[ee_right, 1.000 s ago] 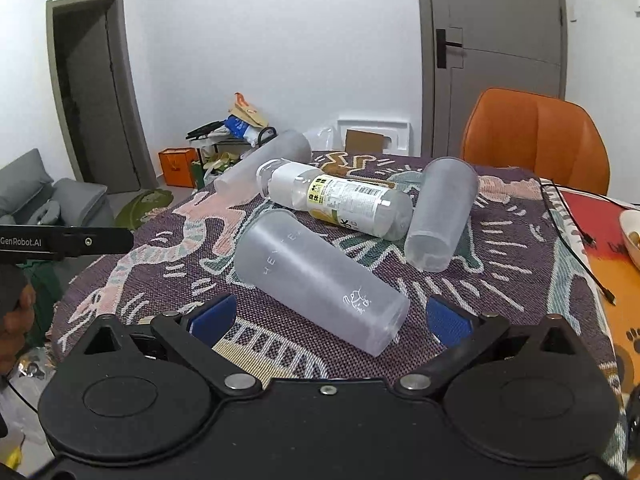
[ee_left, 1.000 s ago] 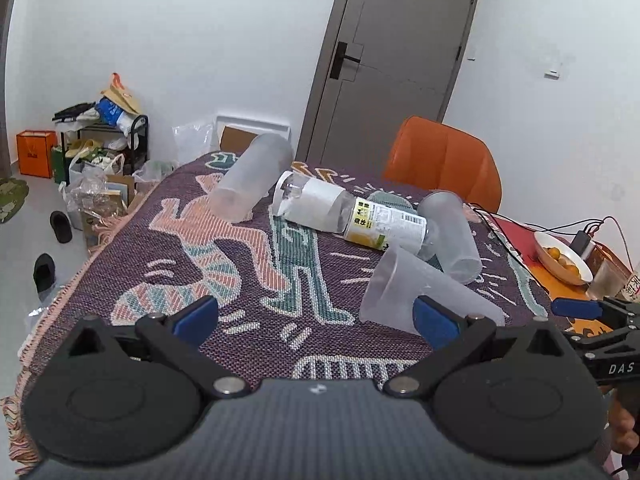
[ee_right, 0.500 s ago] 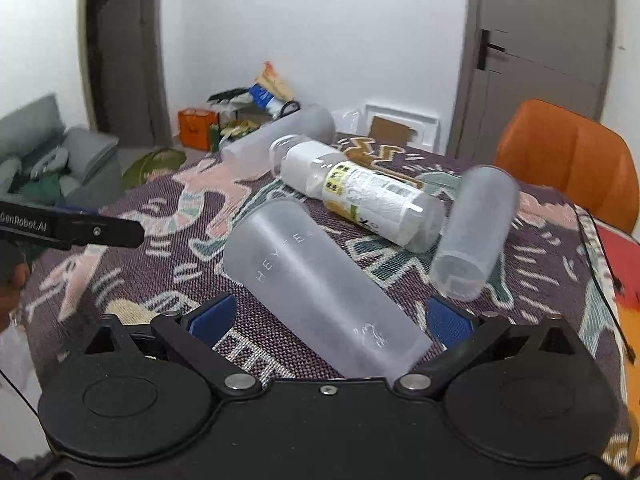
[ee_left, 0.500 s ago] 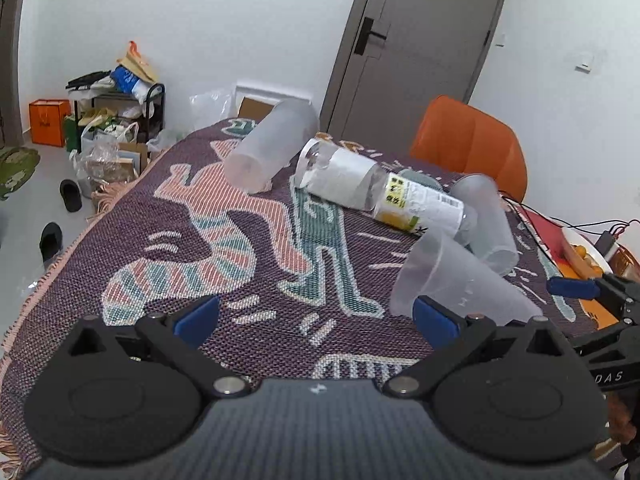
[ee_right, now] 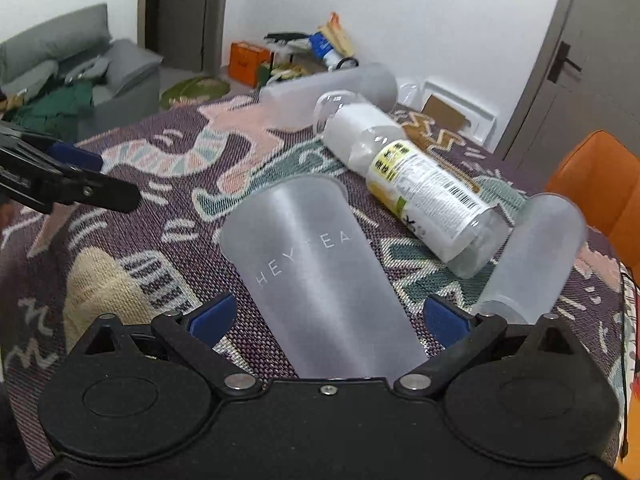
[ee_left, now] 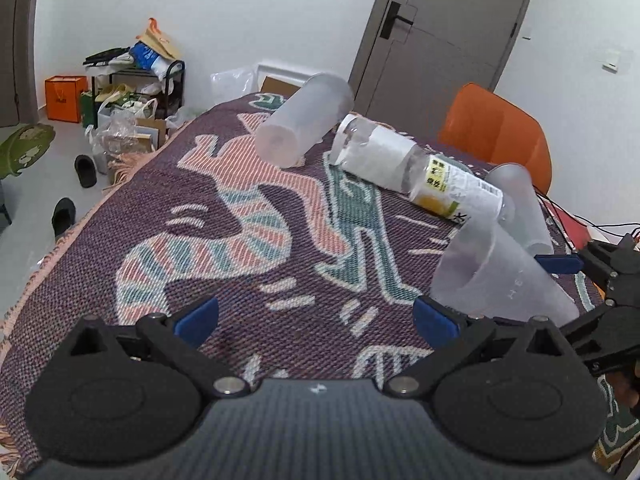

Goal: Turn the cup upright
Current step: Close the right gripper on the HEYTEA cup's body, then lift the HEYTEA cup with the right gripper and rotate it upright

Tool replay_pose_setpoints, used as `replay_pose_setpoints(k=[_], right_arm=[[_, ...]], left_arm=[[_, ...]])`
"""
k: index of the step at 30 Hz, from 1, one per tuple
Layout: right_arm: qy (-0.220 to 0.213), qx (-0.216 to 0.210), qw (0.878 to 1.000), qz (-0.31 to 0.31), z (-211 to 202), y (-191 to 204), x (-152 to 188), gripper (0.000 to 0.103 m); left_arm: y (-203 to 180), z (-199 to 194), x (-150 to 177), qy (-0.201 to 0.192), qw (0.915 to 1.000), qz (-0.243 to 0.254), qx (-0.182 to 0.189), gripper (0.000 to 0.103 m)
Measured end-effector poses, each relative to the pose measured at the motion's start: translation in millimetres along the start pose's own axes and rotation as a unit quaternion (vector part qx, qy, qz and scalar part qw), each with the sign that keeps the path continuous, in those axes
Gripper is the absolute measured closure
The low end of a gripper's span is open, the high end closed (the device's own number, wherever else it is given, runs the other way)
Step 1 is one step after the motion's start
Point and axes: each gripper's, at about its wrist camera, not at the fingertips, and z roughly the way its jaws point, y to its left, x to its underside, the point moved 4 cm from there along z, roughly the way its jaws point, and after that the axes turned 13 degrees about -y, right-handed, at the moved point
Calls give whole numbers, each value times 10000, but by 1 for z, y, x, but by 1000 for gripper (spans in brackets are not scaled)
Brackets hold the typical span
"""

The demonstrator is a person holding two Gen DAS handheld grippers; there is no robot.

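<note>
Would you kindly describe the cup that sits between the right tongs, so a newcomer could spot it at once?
On the patterned woven tablecloth, find the labelled bottle lying on its side. Just nearer than it lies a frosted cup, between the open right tongs. Unlike the other two cups, it shows HEYTEA lettering.

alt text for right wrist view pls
The open right gripper straddles a frosted HEYTEA cup lying on its side on a patterned tablecloth. Beyond it lie a labelled bottle and two more frosted cups; the left gripper shows at left.
</note>
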Motion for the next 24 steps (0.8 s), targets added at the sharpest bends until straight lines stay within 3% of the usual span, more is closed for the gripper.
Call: replay_pose_setpoints(k=[2, 7, 16, 24], right_arm=[[131, -12, 9999, -78, 6, 1, 3, 19], [78, -200, 9997, 147, 4, 3, -1, 36], [-223, -309, 9963, 764, -5, 12, -16, 37], [-269, -744, 9850, 1537, -12, 41, -18, 37]], left_arm=[[4, -1, 2, 28, 10000, -17, -32, 1], [11, -4, 2, 24, 10000, -44, -33, 1], [17, -15, -2, -64, 9999, -85, 24, 1], [17, -29, -3, -68, 9998, -49, 180, 1]])
